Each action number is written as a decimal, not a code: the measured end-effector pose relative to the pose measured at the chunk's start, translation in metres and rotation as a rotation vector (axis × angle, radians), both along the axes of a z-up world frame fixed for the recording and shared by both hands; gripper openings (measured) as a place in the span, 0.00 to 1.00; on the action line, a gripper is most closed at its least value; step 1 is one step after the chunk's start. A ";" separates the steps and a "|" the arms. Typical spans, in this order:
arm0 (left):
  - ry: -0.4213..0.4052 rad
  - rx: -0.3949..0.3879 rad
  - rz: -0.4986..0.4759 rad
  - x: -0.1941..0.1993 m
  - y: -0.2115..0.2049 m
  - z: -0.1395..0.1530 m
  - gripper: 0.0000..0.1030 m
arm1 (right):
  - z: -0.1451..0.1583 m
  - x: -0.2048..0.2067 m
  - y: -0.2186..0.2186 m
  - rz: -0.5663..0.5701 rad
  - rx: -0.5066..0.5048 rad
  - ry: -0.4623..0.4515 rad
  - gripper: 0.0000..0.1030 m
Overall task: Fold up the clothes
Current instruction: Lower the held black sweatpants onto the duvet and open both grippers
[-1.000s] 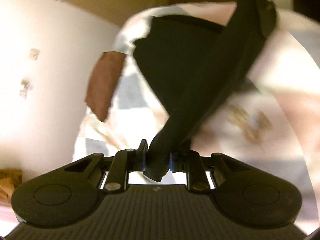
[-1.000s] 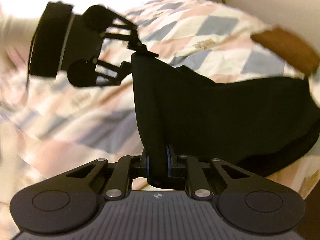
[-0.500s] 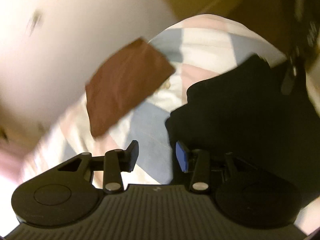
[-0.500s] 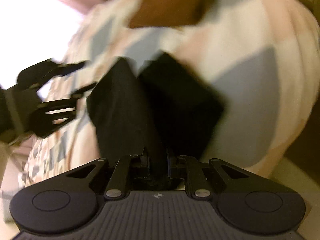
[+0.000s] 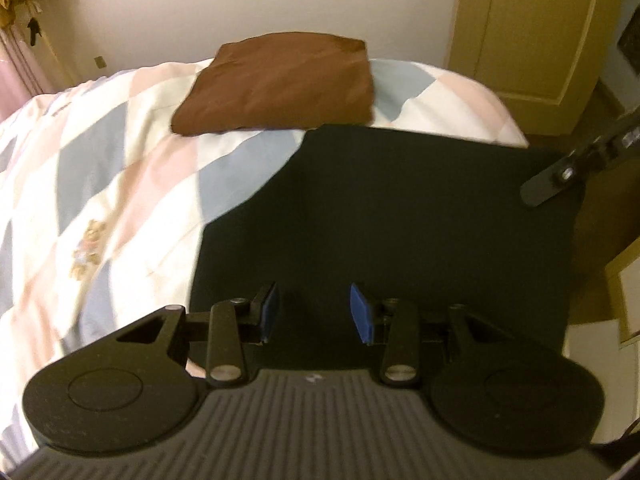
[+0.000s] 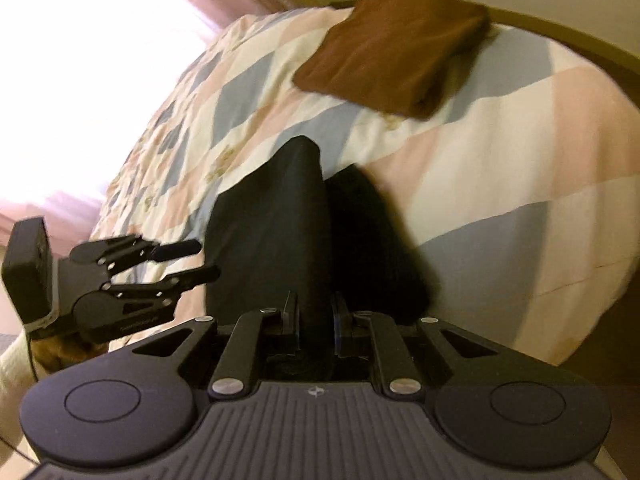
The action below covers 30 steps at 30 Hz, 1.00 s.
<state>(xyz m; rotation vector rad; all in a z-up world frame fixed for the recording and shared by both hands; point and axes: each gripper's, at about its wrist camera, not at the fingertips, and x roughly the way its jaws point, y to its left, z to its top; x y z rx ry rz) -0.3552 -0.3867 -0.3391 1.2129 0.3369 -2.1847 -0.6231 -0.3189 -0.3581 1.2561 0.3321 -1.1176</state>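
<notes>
Black garment [image 6: 280, 216], smooth, folded, quilted bedspread [image 6: 500, 152]

Folded cloth [image 5: 280, 84] lies on the quilt [image 5: 120, 168] behind the near garment [image 5: 400, 216]

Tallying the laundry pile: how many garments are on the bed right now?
2. A folded brown garment lies at the far end of the bed; a black garment lies nearer, pinched in the right tongs. Others may sit outside view.
</notes>
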 end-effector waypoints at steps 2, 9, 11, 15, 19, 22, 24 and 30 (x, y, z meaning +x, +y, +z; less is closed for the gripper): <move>0.010 0.007 -0.015 -0.011 -0.003 -0.002 0.34 | -0.014 -0.009 0.001 -0.019 0.033 -0.017 0.13; 0.058 -0.007 -0.060 -0.063 -0.026 -0.001 0.28 | -0.046 -0.028 0.006 -0.099 0.077 -0.063 0.13; 0.077 -0.004 -0.064 -0.076 -0.034 -0.002 0.28 | -0.042 -0.031 0.004 -0.104 0.067 -0.069 0.13; 0.106 0.020 -0.078 -0.097 -0.043 -0.008 0.28 | -0.038 -0.031 0.003 -0.090 0.056 -0.050 0.13; 0.082 0.052 -0.093 -0.115 -0.047 -0.027 0.28 | -0.048 -0.042 0.009 -0.153 0.084 -0.122 0.14; 0.060 0.079 -0.081 -0.122 -0.047 -0.043 0.25 | -0.054 -0.045 0.013 -0.202 0.143 -0.103 0.34; 0.069 0.081 -0.077 -0.122 -0.046 -0.044 0.25 | -0.035 -0.040 0.019 -0.227 0.101 0.020 0.35; 0.060 0.082 -0.075 -0.124 -0.049 -0.047 0.26 | 0.003 0.016 0.036 -0.157 -0.108 0.374 0.27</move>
